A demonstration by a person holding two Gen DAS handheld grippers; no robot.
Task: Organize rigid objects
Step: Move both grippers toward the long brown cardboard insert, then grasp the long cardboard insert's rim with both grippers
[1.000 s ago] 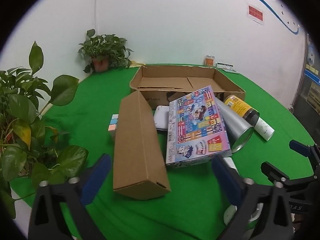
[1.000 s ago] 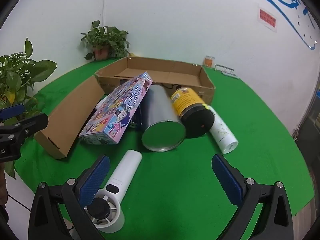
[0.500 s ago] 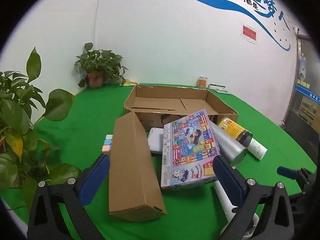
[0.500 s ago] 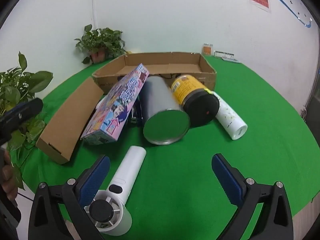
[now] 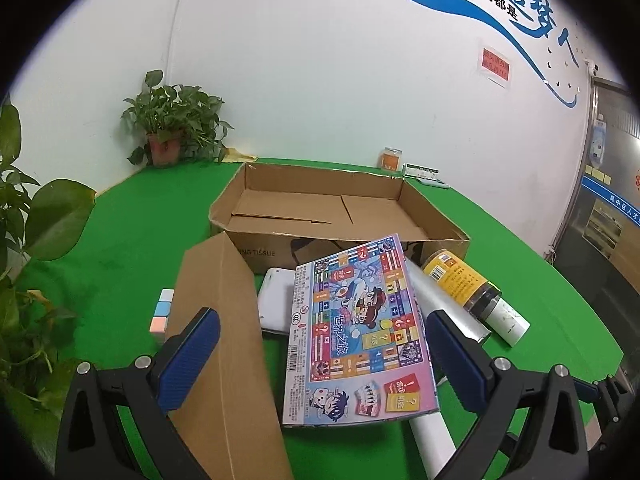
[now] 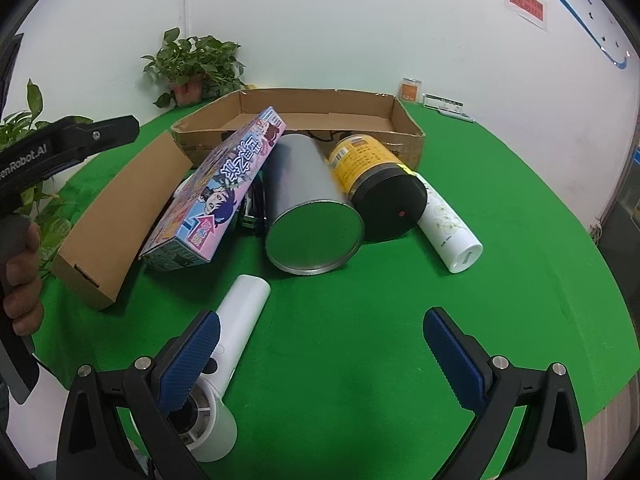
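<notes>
An open cardboard tray (image 5: 240,200) (image 6: 408,128) lies at the back of the green table. In front of it lie a long brown carton (image 5: 224,344) (image 6: 120,216), a colourful game box (image 5: 356,332) (image 6: 216,196), a grey tin (image 6: 308,200), a yellow jar with a black lid (image 6: 376,184) (image 5: 460,280), a white bottle (image 6: 448,224) and a white hand fan (image 6: 232,328). My left gripper (image 5: 320,356) is open, just above the carton and game box. My right gripper (image 6: 320,356) is open over bare cloth, its left finger beside the fan.
Potted plants stand at the back left corner (image 5: 172,132) and at the left table edge (image 5: 28,240). A colour cube (image 5: 162,312) and a white device (image 5: 276,300) lie behind the carton. Small items (image 6: 412,90) stand by the far wall.
My left gripper has tilted up and moved forward over the carton and game box. My right gripper has moved slightly forward toward the fan and tin. Both stay open.
</notes>
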